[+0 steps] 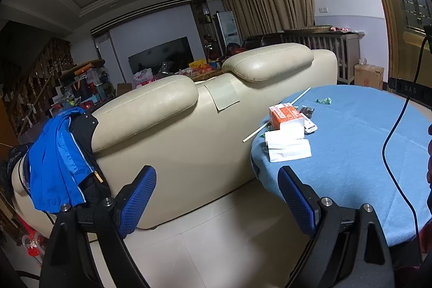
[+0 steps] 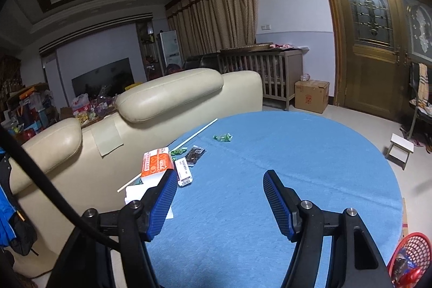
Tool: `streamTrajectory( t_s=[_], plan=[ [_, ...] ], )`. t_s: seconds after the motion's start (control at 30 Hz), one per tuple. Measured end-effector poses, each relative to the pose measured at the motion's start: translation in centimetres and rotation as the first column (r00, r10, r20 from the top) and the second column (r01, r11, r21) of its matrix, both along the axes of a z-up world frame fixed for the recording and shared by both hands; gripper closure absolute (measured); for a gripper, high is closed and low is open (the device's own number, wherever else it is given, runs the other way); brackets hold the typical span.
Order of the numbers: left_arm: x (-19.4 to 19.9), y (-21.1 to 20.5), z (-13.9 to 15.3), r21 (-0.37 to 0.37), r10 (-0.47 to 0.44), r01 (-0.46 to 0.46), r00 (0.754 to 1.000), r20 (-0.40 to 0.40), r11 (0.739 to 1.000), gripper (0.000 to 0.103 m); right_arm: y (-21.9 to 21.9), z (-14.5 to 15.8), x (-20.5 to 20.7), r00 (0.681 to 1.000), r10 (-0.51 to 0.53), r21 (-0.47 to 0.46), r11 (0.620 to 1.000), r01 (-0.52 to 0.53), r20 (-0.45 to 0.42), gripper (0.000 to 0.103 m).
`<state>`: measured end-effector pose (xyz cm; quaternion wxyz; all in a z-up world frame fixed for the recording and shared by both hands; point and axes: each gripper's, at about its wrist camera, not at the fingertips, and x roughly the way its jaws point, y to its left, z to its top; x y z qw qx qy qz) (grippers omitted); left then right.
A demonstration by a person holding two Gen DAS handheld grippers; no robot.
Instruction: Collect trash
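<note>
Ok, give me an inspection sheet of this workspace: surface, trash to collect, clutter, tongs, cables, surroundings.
Surface: round table under a blue cloth, mostly bare.
Job's things: orange-and-white carton, white paper, long white stick, labelled white packet, dark wrapper, green wrappers, all near the sofa-side edge.
Clutter: nothing seen on the table besides the trash.
Tongs: left tongs open over the floor at the table edge; right tongs open above the cloth; both hold nothing.
Cables: dark cable hanging across the table.
Surroundings: cream sofa, blue jacket, red basket.
</note>
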<state>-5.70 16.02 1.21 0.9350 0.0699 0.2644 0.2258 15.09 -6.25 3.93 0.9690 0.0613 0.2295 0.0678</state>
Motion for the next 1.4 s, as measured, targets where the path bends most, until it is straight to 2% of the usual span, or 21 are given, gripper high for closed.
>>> streamTrajectory(
  t_s=[0.4, 0.57, 0.63, 0.73, 0.83, 0.97, 1.1, 1.27, 1.4],
  plan=[
    [-0.3, -1.3, 0.1, 0.0, -0.038, 0.038, 0.999, 0.012, 0.999, 0.011, -1.5, 0.6, -1.4, 0.999, -0.033, -0.001, 0.999, 0.033, 0.026, 0.033],
    [1.1, -2.4, 0.3, -0.057, -0.1, 0.1, 0.995, 0.014, 0.993, 0.011, -3.0, 0.8, -2.7, 0.998, -0.059, -0.003, 0.998, 0.059, 0.035, 0.033],
    [2.2, -3.3, 0.6, -0.093, -0.154, 0.154, 0.988, 0.013, 0.984, 0.011, -4.3, 1.0, -3.7, 0.995, -0.083, -0.017, 0.996, 0.084, 0.053, 0.033],
    [3.8, -5.0, 1.1, -0.106, -0.21, 0.211, 0.977, 0.019, 0.972, 0.011, -7.1, 1.4, -5.9, 0.983, -0.151, -0.049, 0.986, 0.157, 0.102, 0.033],
    [6.3, -7.4, 1.6, -0.13, -0.293, 0.294, 0.956, 0.022, 0.947, 0.011, -10.6, 1.3, -8.2, 0.968, -0.221, -0.084, 0.969, 0.232, 0.122, 0.033],
    [9.3, -11.1, 1.9, -0.143, -0.393, 0.393, 0.919, 0.028, 0.908, 0.011, -14.2, 0.5, -10.7, 0.949, -0.297, -0.136, 0.941, 0.31, 0.102, 0.032],
    [11.0, -14.1, 1.1, -0.147, -0.466, 0.46, 0.885, -0.009, 0.876, 0.011, -17.6, -0.9, -13.2, 0.921, -0.383, -0.161, 0.906, 0.391, 0.079, 0.032],
    [10.8, -15.7, 0.3, -0.15, -0.483, 0.473, 0.874, -0.04, 0.868, 0.011, -20.6, -2.6, -14.7, 0.907, -0.42, -0.155, 0.895, 0.419, 0.026, 0.032],
    [9.4, -16.5, 0.5, -0.128, -0.482, 0.473, 0.875, -0.042, 0.872, 0.011, -21.1, -2.8, -15.1, 0.917, -0.399, -0.144, 0.906, 0.398, 0.02, 0.032]
  ],
)
